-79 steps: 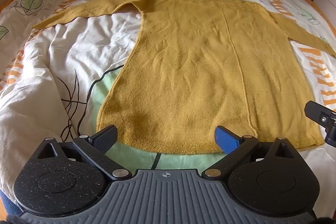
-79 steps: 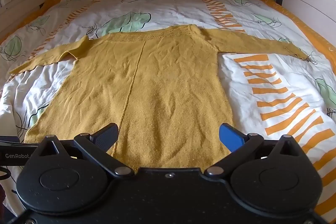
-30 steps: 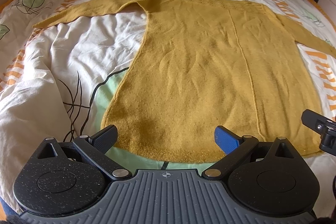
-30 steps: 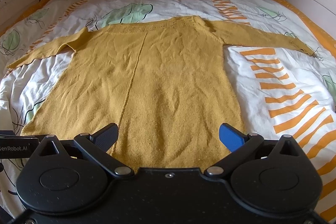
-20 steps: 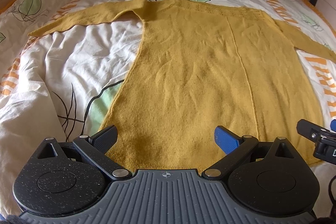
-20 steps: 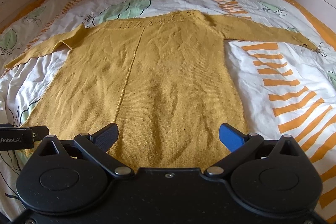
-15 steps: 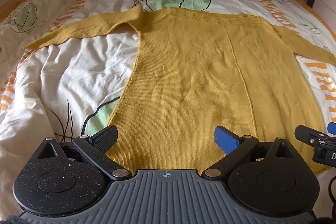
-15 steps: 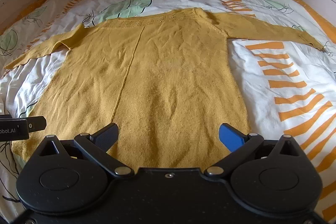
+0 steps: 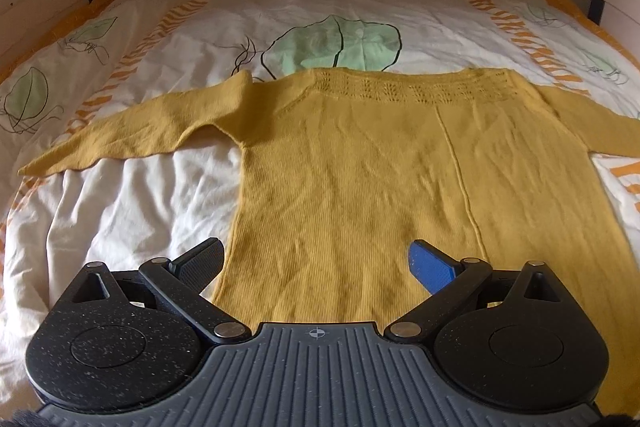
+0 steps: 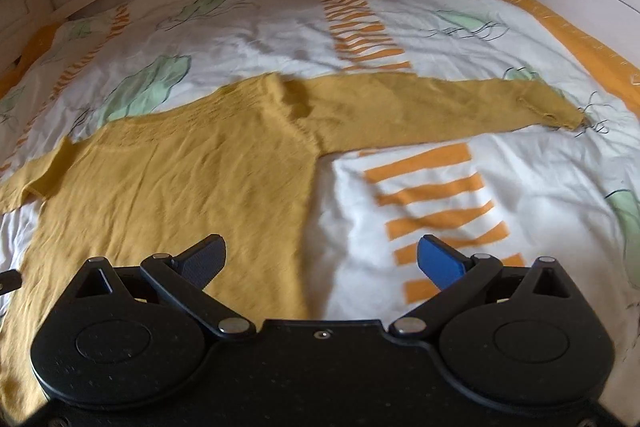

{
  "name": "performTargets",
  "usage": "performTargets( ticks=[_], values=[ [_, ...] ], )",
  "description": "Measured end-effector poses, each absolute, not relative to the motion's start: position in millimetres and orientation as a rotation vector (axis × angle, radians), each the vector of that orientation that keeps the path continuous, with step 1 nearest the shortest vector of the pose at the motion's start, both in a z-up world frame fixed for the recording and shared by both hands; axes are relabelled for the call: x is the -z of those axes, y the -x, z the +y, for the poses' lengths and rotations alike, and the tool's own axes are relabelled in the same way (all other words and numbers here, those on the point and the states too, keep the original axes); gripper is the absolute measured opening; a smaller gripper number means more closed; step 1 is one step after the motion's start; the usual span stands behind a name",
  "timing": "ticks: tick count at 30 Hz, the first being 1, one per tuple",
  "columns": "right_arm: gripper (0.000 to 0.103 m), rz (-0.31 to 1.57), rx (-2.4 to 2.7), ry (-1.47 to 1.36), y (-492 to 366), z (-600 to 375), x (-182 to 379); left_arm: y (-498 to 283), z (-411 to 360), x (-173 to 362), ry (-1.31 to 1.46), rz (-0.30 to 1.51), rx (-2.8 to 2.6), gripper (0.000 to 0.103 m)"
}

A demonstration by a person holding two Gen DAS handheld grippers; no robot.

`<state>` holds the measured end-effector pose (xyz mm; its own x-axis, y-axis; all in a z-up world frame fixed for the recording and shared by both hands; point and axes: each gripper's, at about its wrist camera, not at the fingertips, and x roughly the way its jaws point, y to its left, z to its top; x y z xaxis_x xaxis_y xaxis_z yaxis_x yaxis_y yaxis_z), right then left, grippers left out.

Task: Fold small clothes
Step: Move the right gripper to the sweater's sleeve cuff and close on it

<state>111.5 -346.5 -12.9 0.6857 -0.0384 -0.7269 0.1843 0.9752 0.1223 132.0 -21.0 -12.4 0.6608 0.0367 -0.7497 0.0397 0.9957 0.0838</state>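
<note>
- Left wrist view: the mustard knitted sweater (image 9: 360, 187) lay flat and face-down or face-up (not determinable) on the leaf-print duvet (image 9: 160, 39), body smoothed and the left sleeve (image 9: 132, 131) stretched outward.
- The left gripper (image 9: 316, 263) hovered over the lower body of the sweater with its jaws wide apart and nothing between them.
- Right wrist view: the right sleeve (image 10: 440, 107) lay fully extended across the duvet toward the bed's orange border (image 10: 560, 27).
- The right gripper (image 10: 320, 259) hung over the sweater's right side edge, jaws wide apart and empty.
- Judged progress: spreading was complete; no fold was made. Sleeve folds and body folds remained.
</note>
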Motion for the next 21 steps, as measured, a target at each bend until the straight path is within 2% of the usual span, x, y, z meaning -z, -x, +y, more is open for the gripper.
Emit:
performTargets(
  ticks=[5,7,11,14,21],
  values=[
    [0.1,0.783,0.273,-0.152,-149.8,-412.4,6.6,-163.0,-29.6,22.3,-0.136,0.821,-0.023,0.1],
    [0.086,0.768,0.334,-0.1,-165.4,-436.5,7.0,-172.7,-31.7,30.1,-0.141,0.827,-0.026,0.1],
    [0.081,0.763,0.434,-0.024,-194.0,-481.3,15.2,-185.7,-35.9,51.1,-0.149,0.865,-0.026,0.1],
    [0.072,0.769,0.438,-0.022,-210.7,-505.9,25.9,-189.5,-39.4,69.1,-0.161,0.909,-0.025,0.1],
    [0.072,0.791,0.442,0.025,-243.3,-526.9,52.3,-177.2,-34.4,82.6,-0.11,0.873,-0.032,0.102]
  ],
)
